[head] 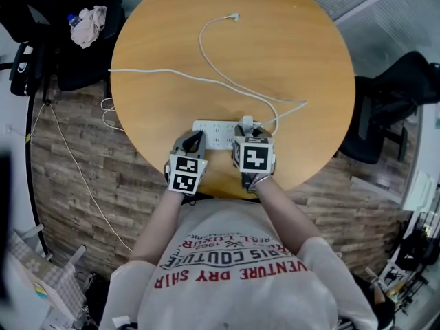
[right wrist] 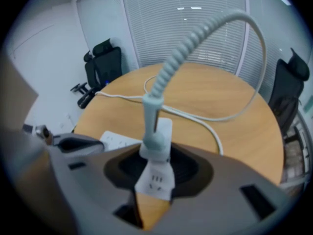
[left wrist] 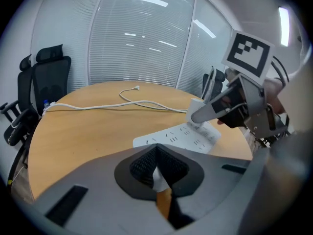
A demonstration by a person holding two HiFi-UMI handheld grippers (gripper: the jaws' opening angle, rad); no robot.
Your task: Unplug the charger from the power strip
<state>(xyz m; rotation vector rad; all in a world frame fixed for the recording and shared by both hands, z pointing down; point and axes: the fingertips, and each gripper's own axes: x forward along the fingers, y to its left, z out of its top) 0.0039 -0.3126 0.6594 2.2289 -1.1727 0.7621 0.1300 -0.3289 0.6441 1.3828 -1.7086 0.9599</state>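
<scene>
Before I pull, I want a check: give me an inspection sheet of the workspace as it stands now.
Surface: round wooden table.
Job's things: white power strip by the near edge; charger at its right end, apparently still seated.
Clutter: nothing seen on the table.
Grippers: right gripper has its jaws closed on the charger; left gripper has its jaws closed on a white edge, seemingly the power strip's left end.
Cables: one white cable runs off the table's left edge; another ends loose at a connector.
Surroundings: black office chairs, wood-pattern floor, blinds behind glass.
</scene>
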